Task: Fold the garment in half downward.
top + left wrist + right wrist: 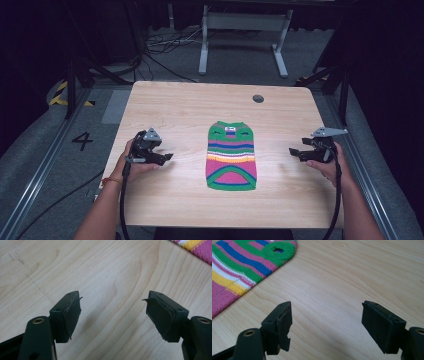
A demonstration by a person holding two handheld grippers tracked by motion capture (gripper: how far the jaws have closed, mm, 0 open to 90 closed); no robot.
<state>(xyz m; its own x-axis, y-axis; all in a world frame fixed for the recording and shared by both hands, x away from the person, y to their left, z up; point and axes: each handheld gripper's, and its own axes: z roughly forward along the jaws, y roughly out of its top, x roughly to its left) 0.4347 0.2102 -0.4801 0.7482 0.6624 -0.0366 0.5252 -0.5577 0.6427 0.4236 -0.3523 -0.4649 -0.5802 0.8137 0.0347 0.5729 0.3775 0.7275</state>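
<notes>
Pale wood table (165,105) carries a striped knitted garment (231,156) lying flat near its middle. Between the two grippers it sits, well apart from each: the left gripper (169,157) is out to its left, the right gripper (294,152) out to its right, both aimed inward at it. Each one's jaws stand apart with nothing between them, only bare wood.

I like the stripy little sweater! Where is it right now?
In the high view the striped sweater lies flat in the middle of the wooden table, between the left gripper and the right gripper, touching neither.
</notes>
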